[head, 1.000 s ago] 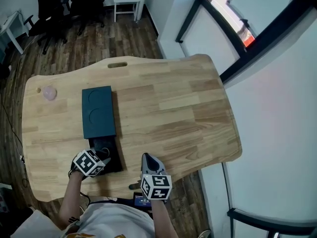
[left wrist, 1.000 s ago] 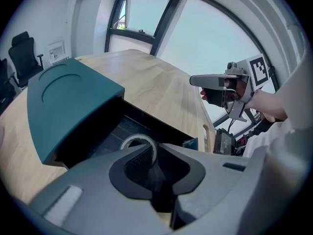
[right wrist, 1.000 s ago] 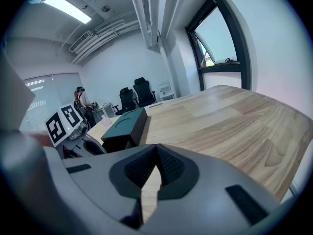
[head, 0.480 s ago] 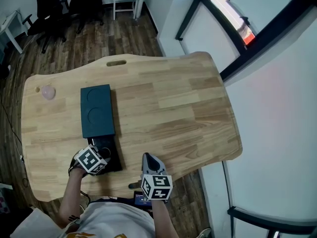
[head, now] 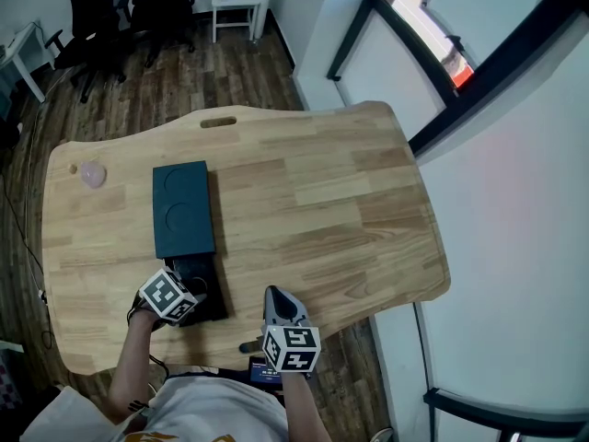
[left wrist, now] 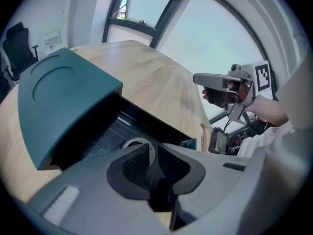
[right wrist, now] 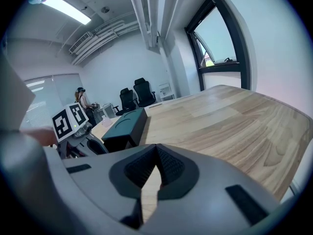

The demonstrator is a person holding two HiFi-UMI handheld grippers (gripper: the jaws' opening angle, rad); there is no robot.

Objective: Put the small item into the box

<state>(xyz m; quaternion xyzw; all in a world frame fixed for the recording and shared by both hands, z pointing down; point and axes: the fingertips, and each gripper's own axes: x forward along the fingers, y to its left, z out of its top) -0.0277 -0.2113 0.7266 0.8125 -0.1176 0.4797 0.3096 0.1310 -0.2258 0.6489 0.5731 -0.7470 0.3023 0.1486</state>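
Note:
A dark teal box lid (head: 182, 208) lies on the wooden table (head: 313, 201), with its black tray (head: 208, 295) drawn out toward me. My left gripper (head: 193, 289) hangs over that tray. In the left gripper view its jaws (left wrist: 153, 145) stand shut on the near edge of a small white ring (left wrist: 128, 142), which sits low inside the black tray (left wrist: 110, 126) under the teal lid (left wrist: 58, 92). My right gripper (head: 276, 299) is shut and holds nothing at the table's near edge, right of the tray. The right gripper view shows its jaws (right wrist: 156, 145) and the box (right wrist: 124, 124).
A small pink object (head: 93, 174) rests at the table's far left corner. A slot (head: 218, 121) is cut near the far edge. Black office chairs (head: 101, 7) and a white side table (head: 235, 3) stand beyond. A window wall runs along the right.
The left gripper has tilted slightly over the black tray while staying in place. The right gripper has not moved.

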